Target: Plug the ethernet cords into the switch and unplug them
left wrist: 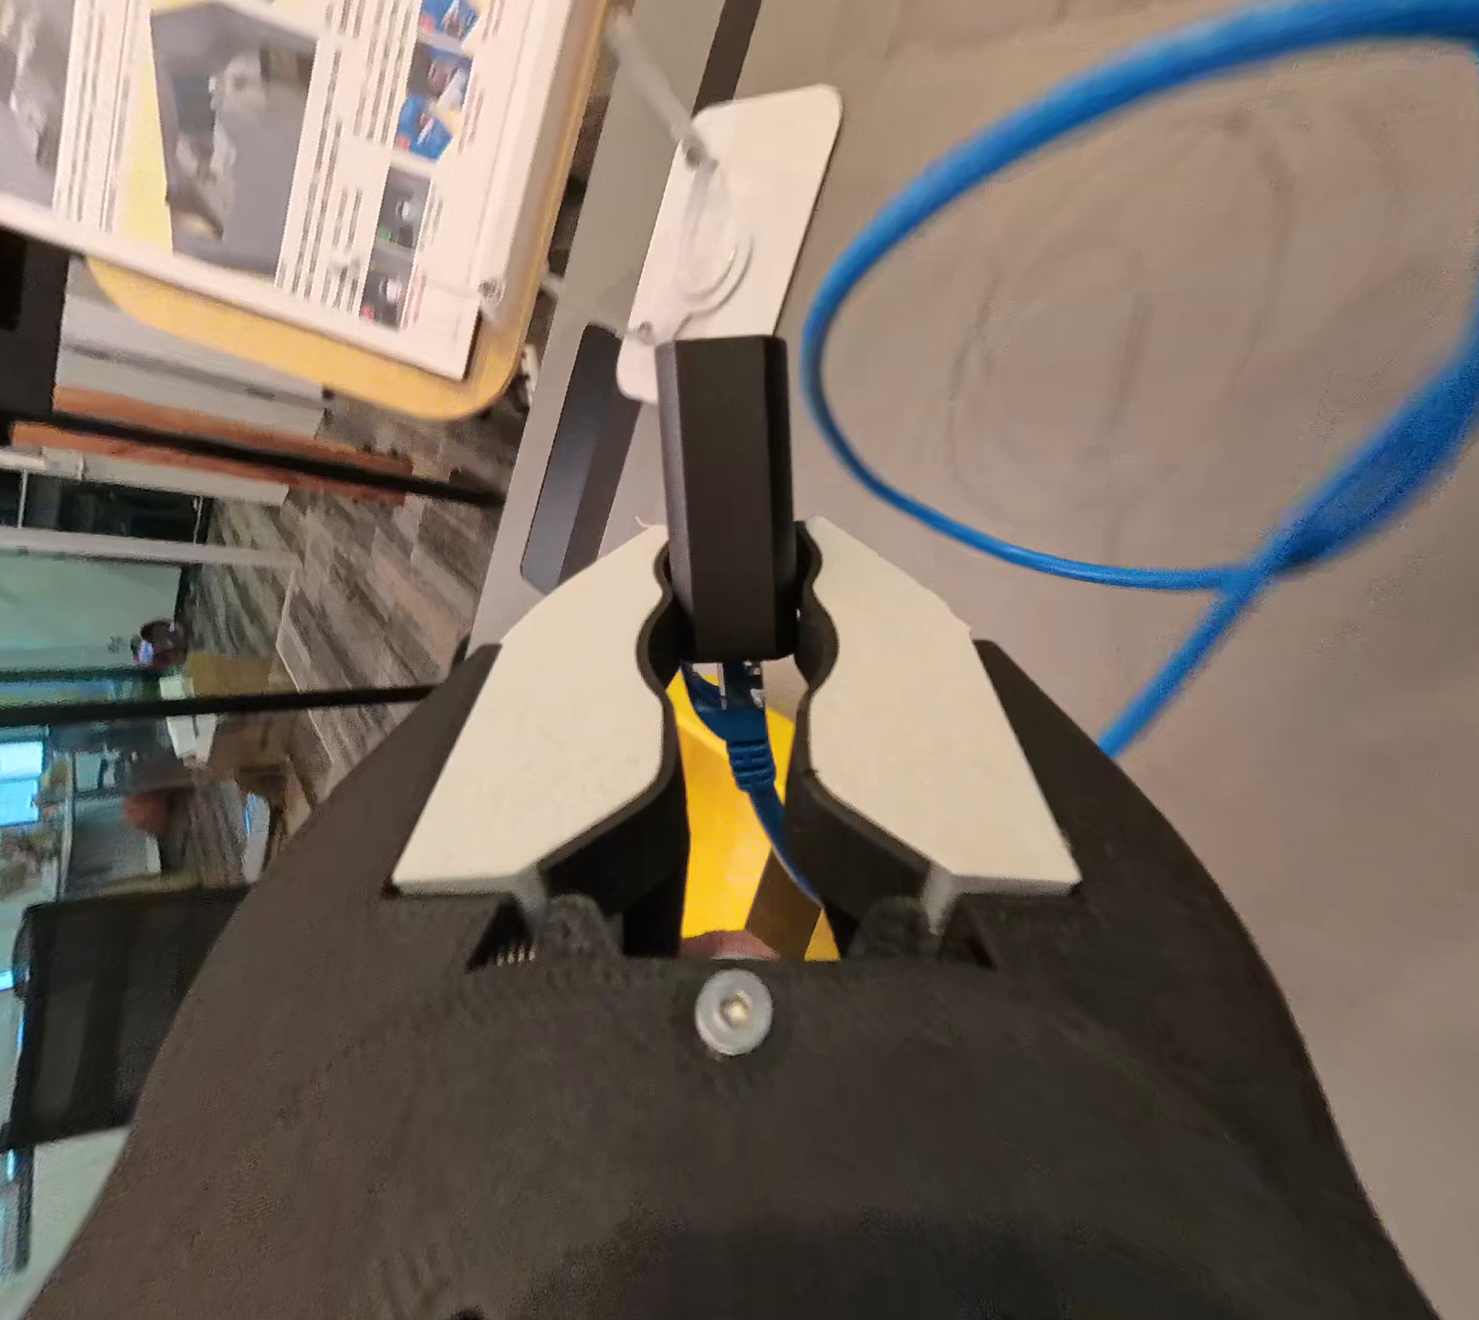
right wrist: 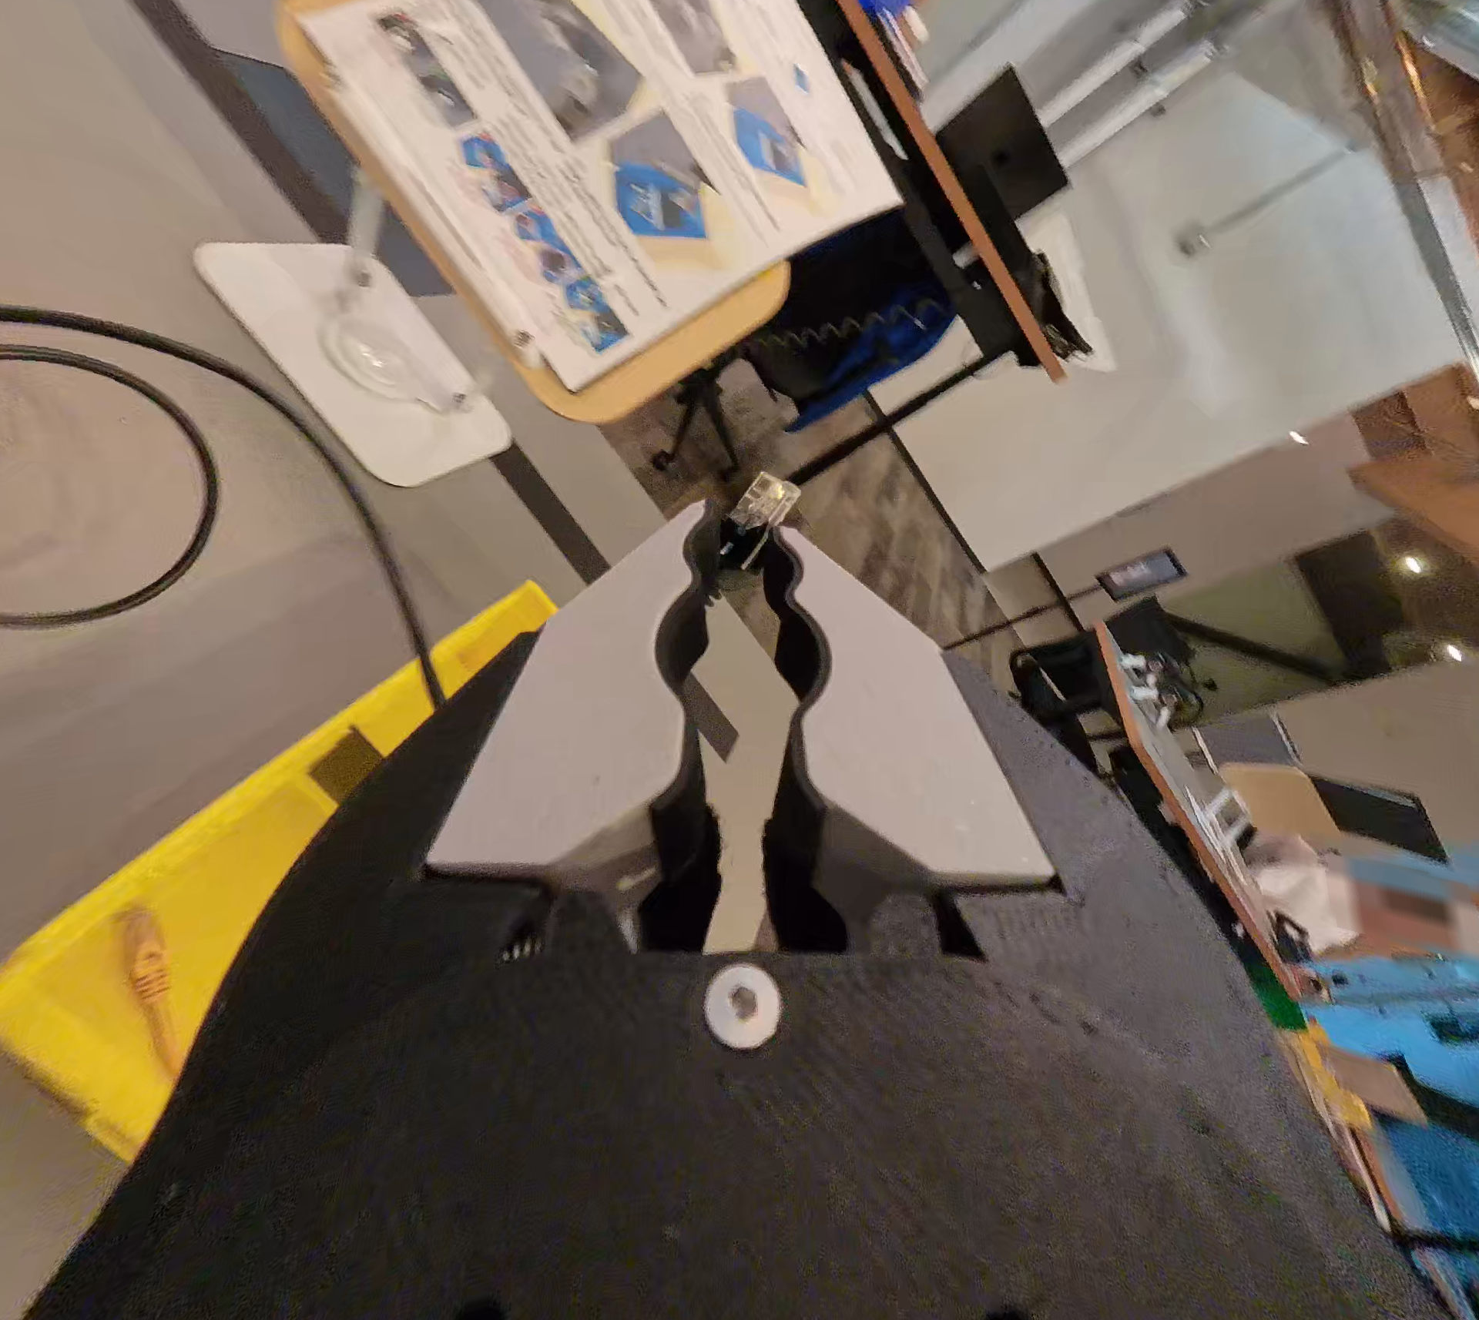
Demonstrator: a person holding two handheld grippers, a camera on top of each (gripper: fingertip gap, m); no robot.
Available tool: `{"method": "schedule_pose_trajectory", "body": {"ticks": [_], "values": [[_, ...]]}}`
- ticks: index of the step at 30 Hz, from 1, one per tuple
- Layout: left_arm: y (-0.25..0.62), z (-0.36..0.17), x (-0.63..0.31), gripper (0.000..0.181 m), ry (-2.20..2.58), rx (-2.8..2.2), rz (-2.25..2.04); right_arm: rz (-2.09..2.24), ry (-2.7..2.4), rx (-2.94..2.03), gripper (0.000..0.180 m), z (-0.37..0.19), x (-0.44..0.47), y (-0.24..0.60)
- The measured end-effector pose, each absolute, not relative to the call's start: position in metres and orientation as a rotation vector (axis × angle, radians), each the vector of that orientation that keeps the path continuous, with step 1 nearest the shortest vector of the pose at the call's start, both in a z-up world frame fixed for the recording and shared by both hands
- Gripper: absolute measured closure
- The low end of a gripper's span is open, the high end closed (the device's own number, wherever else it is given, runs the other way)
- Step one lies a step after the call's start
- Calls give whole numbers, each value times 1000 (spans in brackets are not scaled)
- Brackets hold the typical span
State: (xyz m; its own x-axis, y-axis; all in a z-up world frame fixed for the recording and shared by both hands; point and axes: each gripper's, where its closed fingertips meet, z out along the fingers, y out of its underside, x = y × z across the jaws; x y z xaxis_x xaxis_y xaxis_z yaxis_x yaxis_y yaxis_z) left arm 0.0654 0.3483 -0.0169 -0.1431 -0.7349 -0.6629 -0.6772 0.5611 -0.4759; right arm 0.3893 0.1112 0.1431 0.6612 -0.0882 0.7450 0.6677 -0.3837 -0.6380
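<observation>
In the left wrist view my left gripper (left wrist: 732, 561) is shut on the black switch (left wrist: 724, 481), held end-on and lifted off the grey table. A blue ethernet cord (left wrist: 920, 225) is plugged into the switch's near end (left wrist: 744, 729) and loops across the table to the right. In the right wrist view my right gripper (right wrist: 740, 537) is shut on a black ethernet cord just behind its clear plug (right wrist: 767, 499), which sticks out past the fingertips. The black cord (right wrist: 216, 489) curls over the table to the left.
A yellow bin (right wrist: 240, 825) sits at the table's near left and holds an orange cord (right wrist: 148, 977). A sign stand with a white base (right wrist: 376, 361) and a printed sheet on a wooden board (right wrist: 576, 137) stands at the table edge. Desks and chairs lie beyond. The grippers' ends are close to 45 cm from one another.
</observation>
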Motion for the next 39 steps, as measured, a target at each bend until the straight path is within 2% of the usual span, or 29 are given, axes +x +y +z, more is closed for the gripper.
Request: {"method": "schedule_pose_trajectory", "body": {"ticks": [3,13,19,33,39], "values": [[378,-15,50,156,1808,-1221,-34,-960,-383,-1802,170,154,426,98],[377,-11,47,156,1812,-1196,-8,-980,-435,-1737,171,195,414,93],[370,-16,53,156,1845,-1176,-7,-1000,-377,-1767,170,201,422,73],[360,-24,59,156,1890,-1153,12,-861,-280,-2078,169,88,407,51],[355,-30,60,156,1915,-1140,15,-682,-284,-2166,170,11,405,68]]}}
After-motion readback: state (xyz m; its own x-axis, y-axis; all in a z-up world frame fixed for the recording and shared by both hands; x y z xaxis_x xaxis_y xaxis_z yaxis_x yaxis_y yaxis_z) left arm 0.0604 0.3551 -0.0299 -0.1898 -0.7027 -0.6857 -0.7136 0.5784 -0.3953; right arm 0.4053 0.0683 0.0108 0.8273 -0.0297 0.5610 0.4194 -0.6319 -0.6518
